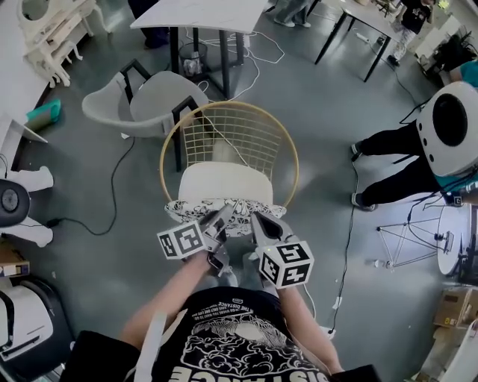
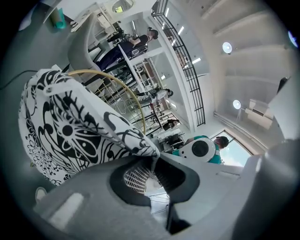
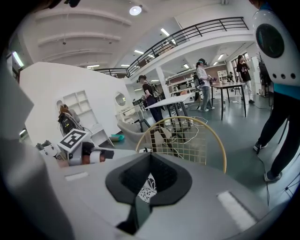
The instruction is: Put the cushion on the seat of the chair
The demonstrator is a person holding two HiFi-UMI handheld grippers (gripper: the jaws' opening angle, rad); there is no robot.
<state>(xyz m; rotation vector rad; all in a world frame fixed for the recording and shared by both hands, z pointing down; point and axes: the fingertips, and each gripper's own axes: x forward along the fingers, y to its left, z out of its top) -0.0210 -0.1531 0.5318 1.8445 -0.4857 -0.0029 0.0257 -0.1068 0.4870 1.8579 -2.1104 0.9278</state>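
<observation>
A cushion (image 1: 224, 215) with a black-and-white flower print hangs along the front edge of the chair's white seat (image 1: 224, 181). The chair has a round gold wire back (image 1: 246, 138). Both grippers pinch the cushion's near edge from my side. My left gripper (image 1: 219, 221) is shut on the printed cloth, and the cushion (image 2: 70, 126) fills the left of the left gripper view, running into the jaws of that gripper (image 2: 151, 161). My right gripper (image 1: 258, 224) is shut on the same edge, with a strip of printed cushion (image 3: 148, 187) showing between its jaws (image 3: 149, 180).
A pale shell armchair (image 1: 142, 104) stands behind and left of the wire chair, under a white table (image 1: 198, 15). Cables (image 1: 112, 194) trail over the grey floor. A person in dark trousers (image 1: 403, 157) stands to the right. White furniture (image 1: 19, 194) lines the left side.
</observation>
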